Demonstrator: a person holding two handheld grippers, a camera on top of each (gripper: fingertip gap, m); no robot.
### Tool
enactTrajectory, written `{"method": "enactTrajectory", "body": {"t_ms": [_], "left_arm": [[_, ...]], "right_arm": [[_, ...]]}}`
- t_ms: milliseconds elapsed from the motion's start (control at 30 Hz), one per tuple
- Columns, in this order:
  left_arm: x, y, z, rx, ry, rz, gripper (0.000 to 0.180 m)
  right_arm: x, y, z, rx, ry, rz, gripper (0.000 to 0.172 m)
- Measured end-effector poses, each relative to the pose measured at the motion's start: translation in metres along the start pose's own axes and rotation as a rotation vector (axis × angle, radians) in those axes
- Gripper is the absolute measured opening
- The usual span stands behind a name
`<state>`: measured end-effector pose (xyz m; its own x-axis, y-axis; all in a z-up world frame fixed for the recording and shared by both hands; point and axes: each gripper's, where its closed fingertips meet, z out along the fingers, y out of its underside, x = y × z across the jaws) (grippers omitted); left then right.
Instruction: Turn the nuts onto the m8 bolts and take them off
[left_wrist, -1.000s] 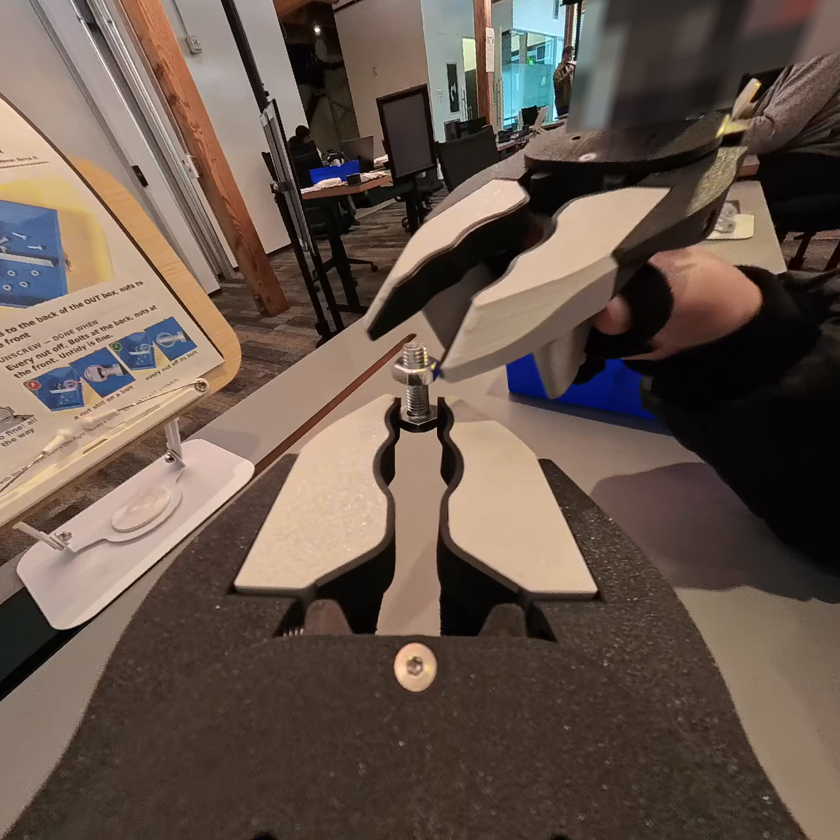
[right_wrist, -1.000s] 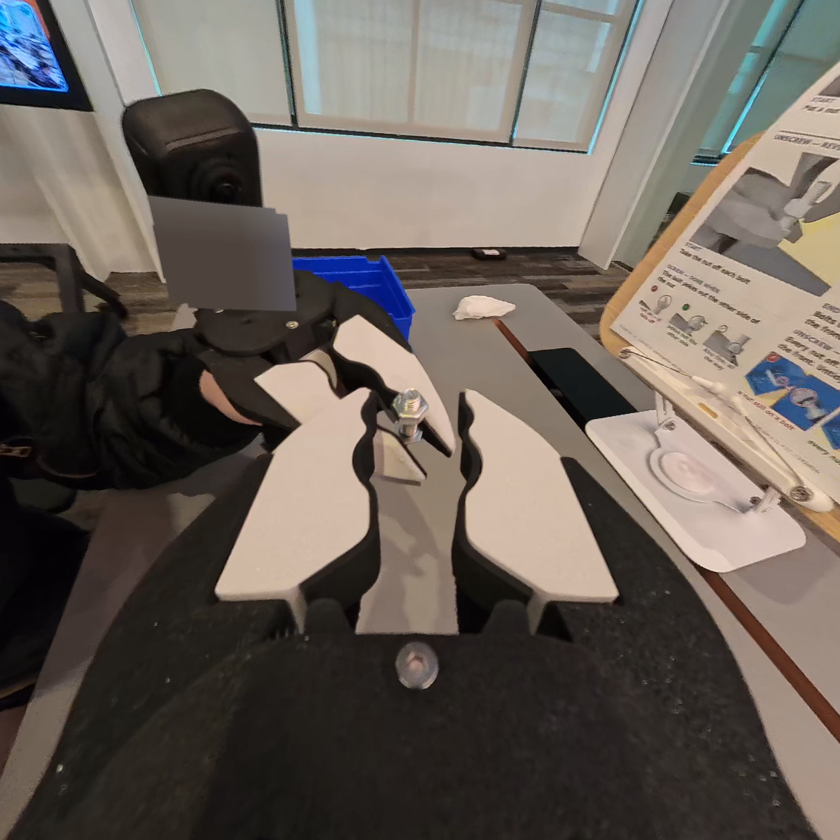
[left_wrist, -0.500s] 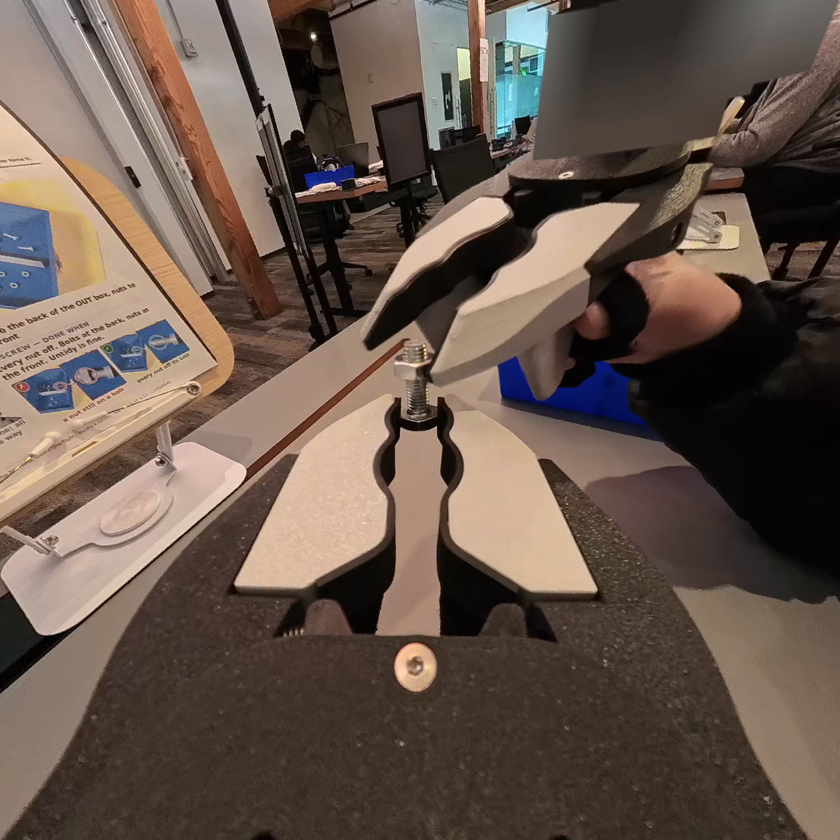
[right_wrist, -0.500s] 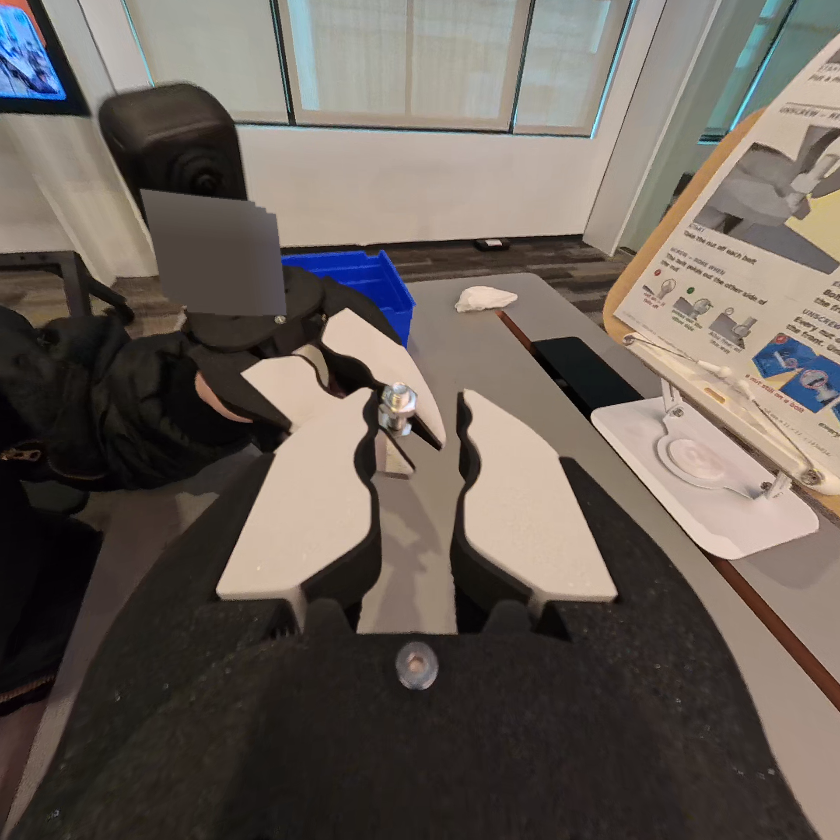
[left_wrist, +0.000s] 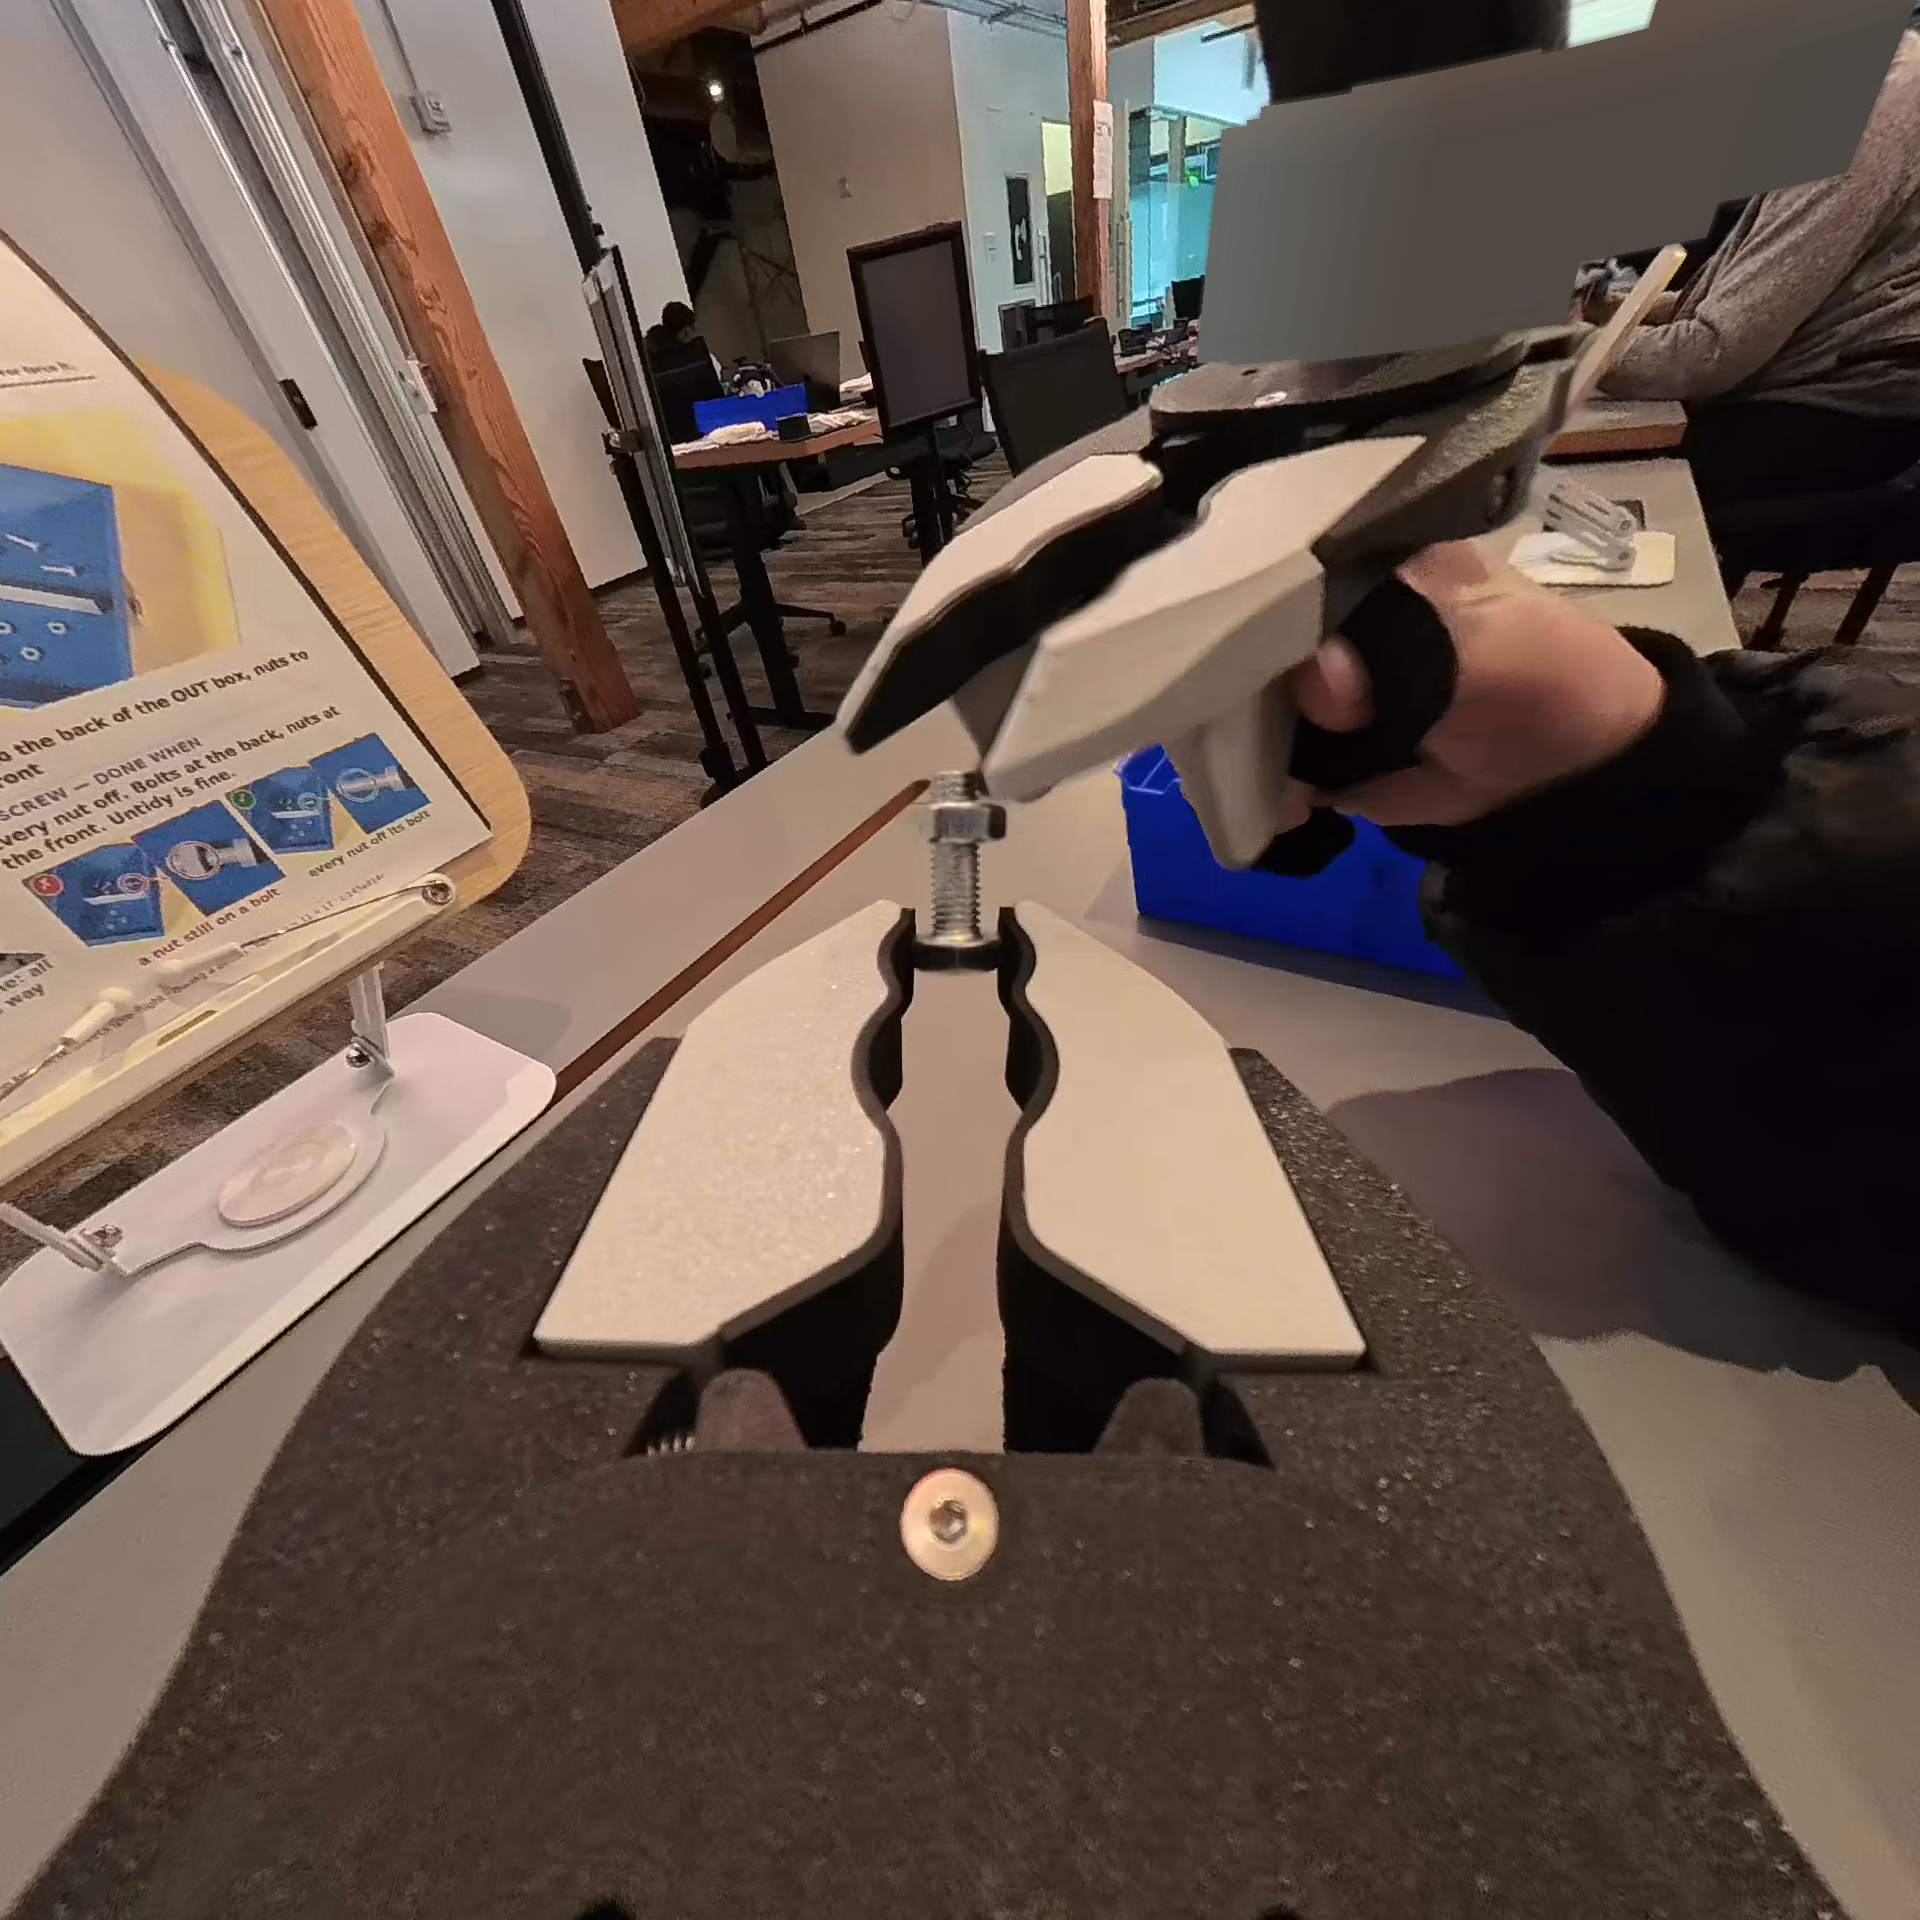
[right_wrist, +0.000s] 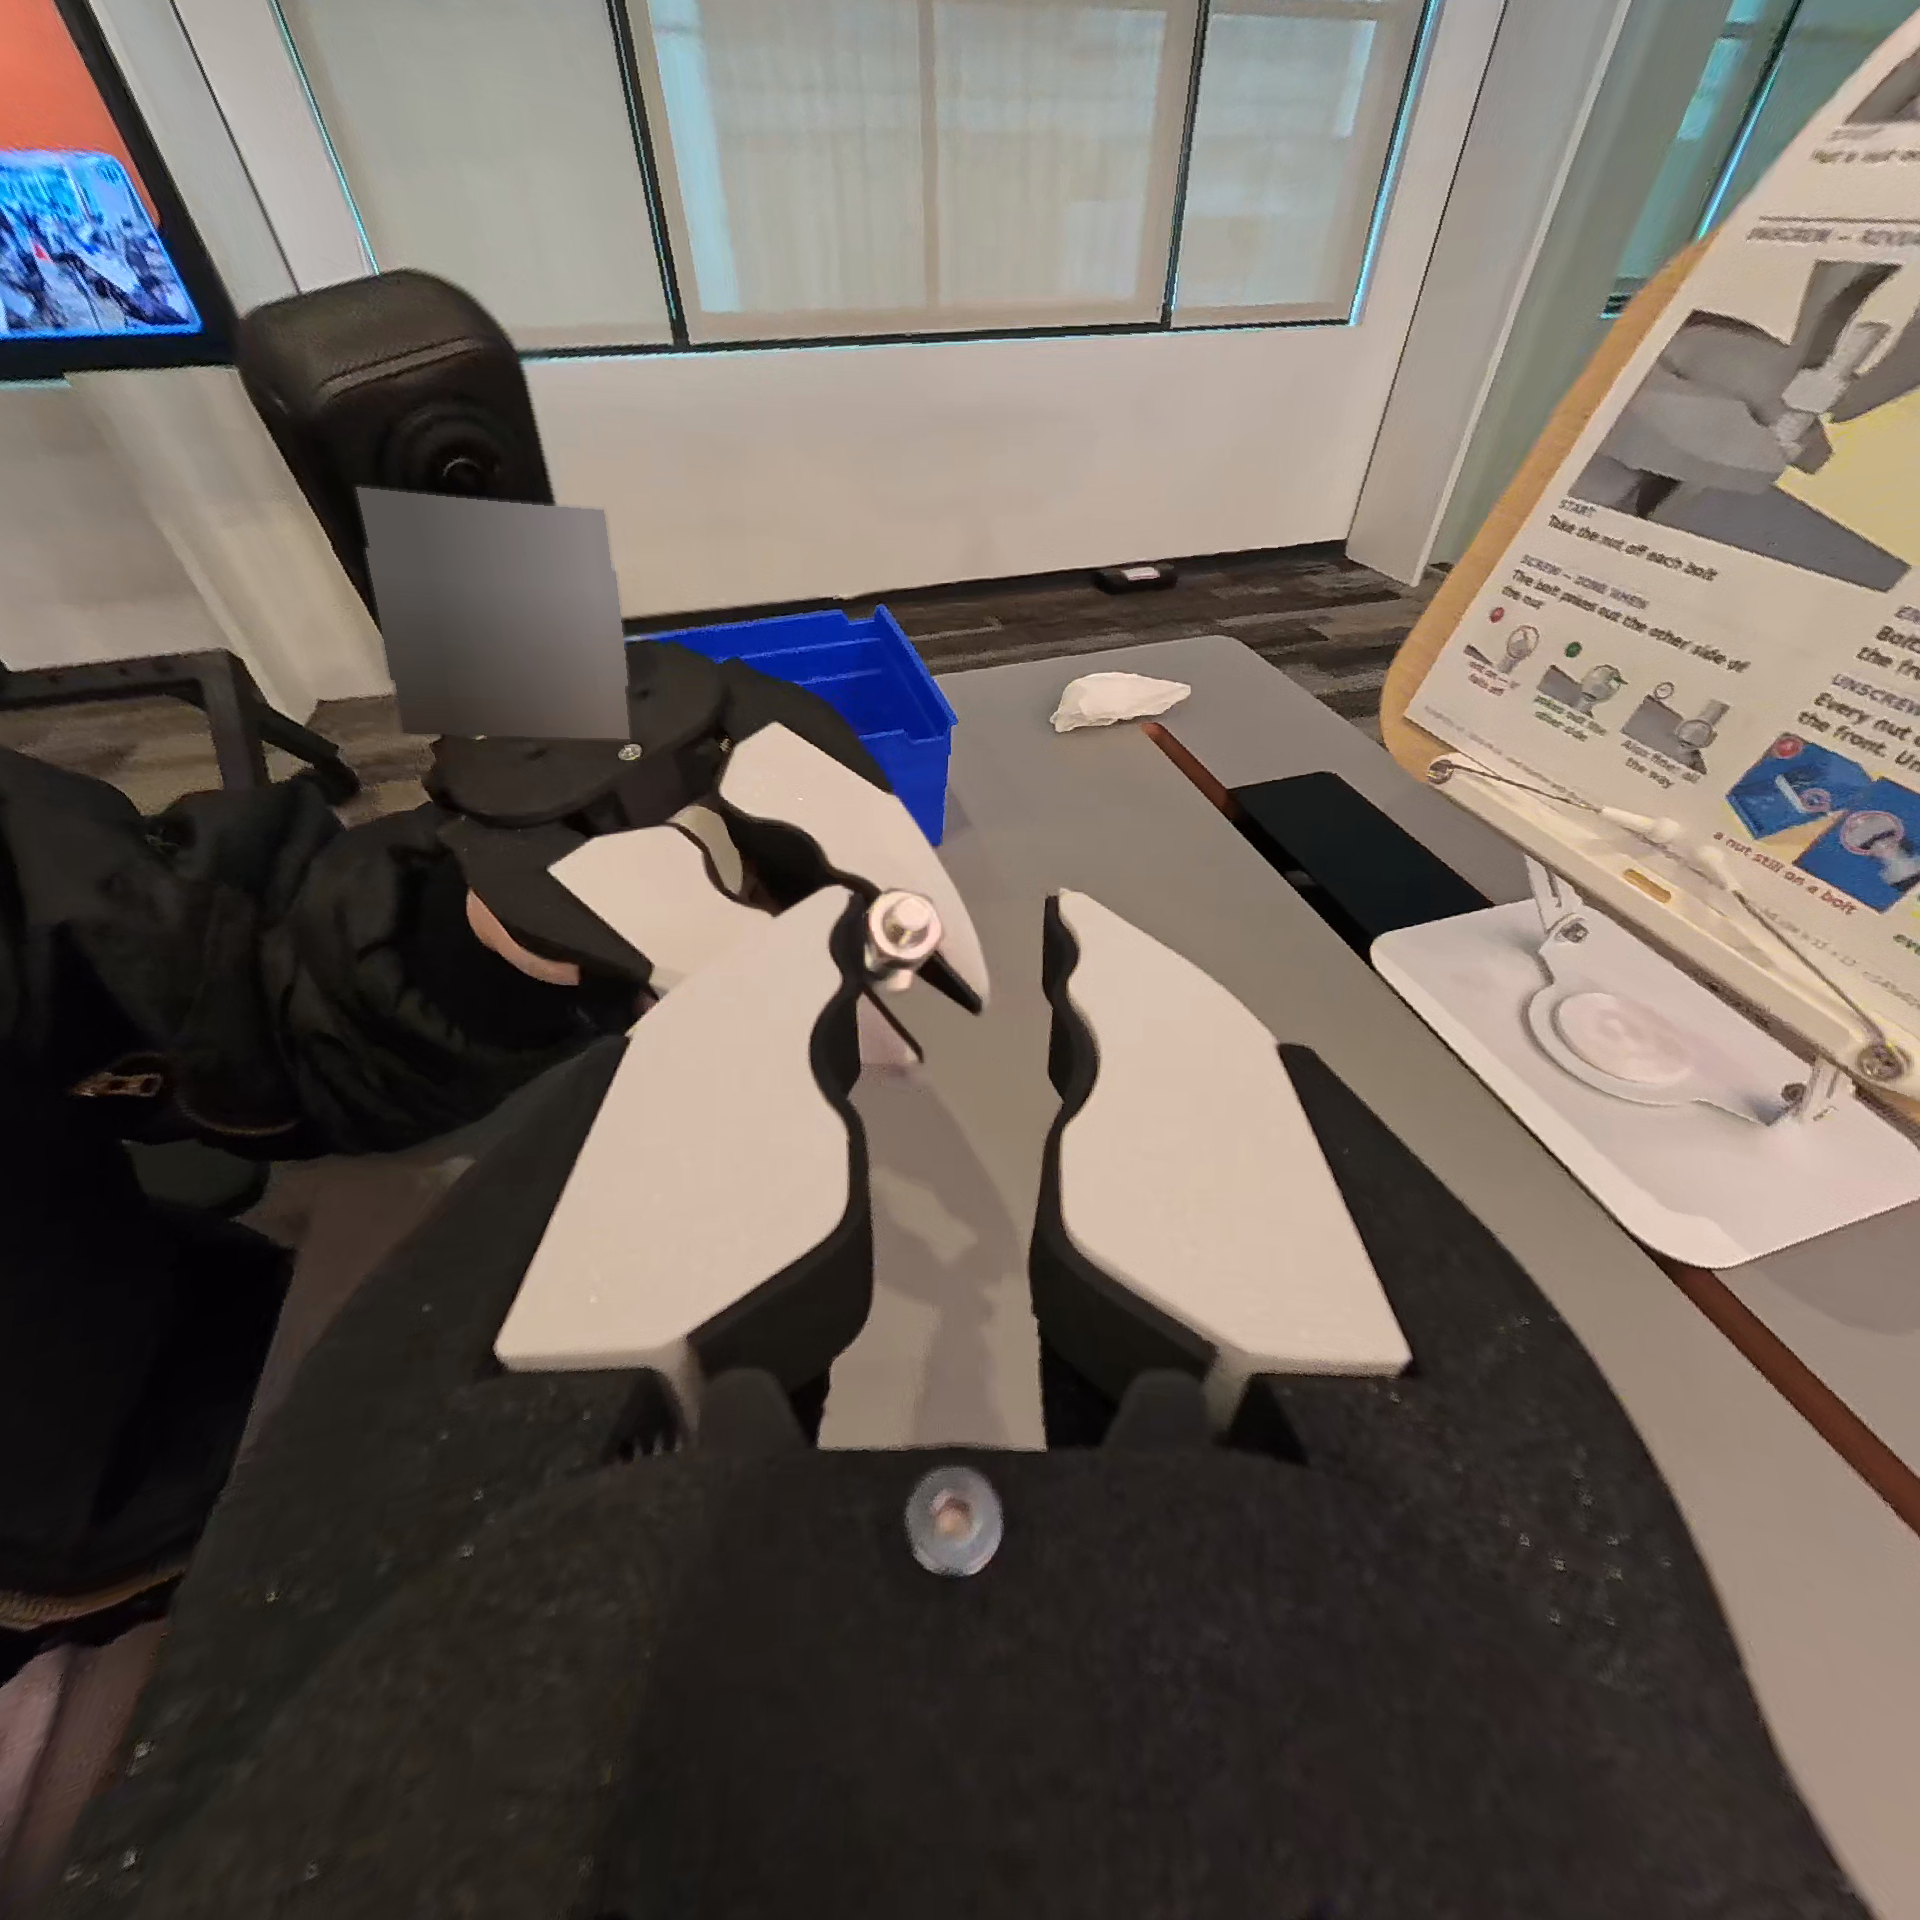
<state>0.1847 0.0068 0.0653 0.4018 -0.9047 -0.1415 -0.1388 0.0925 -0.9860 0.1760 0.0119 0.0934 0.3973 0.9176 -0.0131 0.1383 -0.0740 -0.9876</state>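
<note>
Left wrist view: left gripper (left_wrist: 957, 940), centre frame, is clamped on the head of the bolt (left_wrist: 958, 883); shank stands upright w/ the nut (left_wrist: 966, 823) near the top of the thread. Right gripper (left_wrist: 940, 743) hangs just above, upper centre, jaws apart and holding nothing; its near fingertip (left_wrist: 1023, 769) sits right beside the bolt tip. Risk, as I judge it: that tip knocks the bolt sideways and it twists in the clamp, since only the head is pinched. If the jaws close off-centre on the nut, it may slip round the flats rather than turn. Room: free table to the right up to the blue bin (left_wrist: 1278, 894); the instruction board (left_wrist: 208, 727) on its stand at left is well apart.

Right wrist view: right gripper (right_wrist: 951, 925) spread wide, empty. Bolt (right_wrist: 902, 935) shows end-on against the inner edge of its left finger (right_wrist: 727, 1091), not centred in the gap. Closing from here could shove the bolt rather than seat on the nut. Open grey table (right_wrist: 1143, 831) ahead; board stand (right_wrist: 1621, 1091) at right, table edge nearby, crumpled white wad (right_wrist: 1117, 698) far back.
</note>
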Motion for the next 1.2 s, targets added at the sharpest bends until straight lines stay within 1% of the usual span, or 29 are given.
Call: {"method": "enactTrajectory", "body": {"t_ms": [67, 133, 333, 367, 433, 500, 733, 900, 967, 1000, 1067, 1133, 1200], "left_arm": [[-0.001, -0.002, -0.001, 0.006, 0.0, -0.006, 0.015], [-0.002, -0.003, -0.002, 0.011, -0.002, -0.005, 0.015], [-0.003, -0.006, -0.003, 0.034, -0.017, 0.004, 0.015], [-0.002, -0.006, -0.003, 0.033, -0.015, 0.011, 0.015], [0.0, -0.008, -0.004, 0.038, -0.016, 0.022, 0.015], [0.001, -0.008, -0.004, 0.033, -0.013, 0.033, 0.015], [0.008, -0.001, -0.001, -0.013, 0.021, 0.045, 0.015], [0.01, 0.004, 0.001, -0.04, 0.031, 0.058, 0.015], [0.007, 0.001, 0.0, -0.022, 0.014, 0.06, 0.015], [0.005, -0.001, -0.001, -0.009, 0.0, 0.067, 0.015], [0.0, -0.006, -0.004, 0.023, -0.043, 0.083, 0.015], [-0.002, -0.008, -0.005, 0.032, -0.064, 0.09, 0.015], [-0.003, -0.01, -0.005, 0.037, -0.077, 0.102, 0.015]], "right_arm": [[0.007, -0.004, -0.008, 0.03, 0.011, 0.023, 0.026], [0.002, -0.009, -0.01, 0.054, -0.025, 0.038, 0.026], [-0.014, 0.0, 0.006, 0.004, -0.077, 0.058, 0.032], [-0.016, 0.0, 0.008, 0.01, -0.09, 0.075, 0.031], [-0.02, -0.002, 0.009, 0.028, -0.122, 0.088, 0.022], [-0.02, -0.002, 0.008, 0.029, -0.117, 0.064, 0.015], [-0.023, 0.004, 0.006, -0.049, -0.073, -0.111, 0.014], [-0.024, 0.009, 0.005, -0.096, -0.056, -0.18, 0.014], [-0.023, 0.006, 0.006, -0.073, -0.045, -0.183, 0.015], [-0.023, 0.004, 0.007, -0.056, -0.036, -0.173, 0.015], [-0.019, 0.0, 0.008, -0.033, -0.009, -0.123, 0.032], [-0.017, -0.003, 0.011, -0.008, 0.019, -0.073, 0.037], [-0.014, -0.003, 0.014, 0.004, 0.048, -0.045, 0.039]]}}
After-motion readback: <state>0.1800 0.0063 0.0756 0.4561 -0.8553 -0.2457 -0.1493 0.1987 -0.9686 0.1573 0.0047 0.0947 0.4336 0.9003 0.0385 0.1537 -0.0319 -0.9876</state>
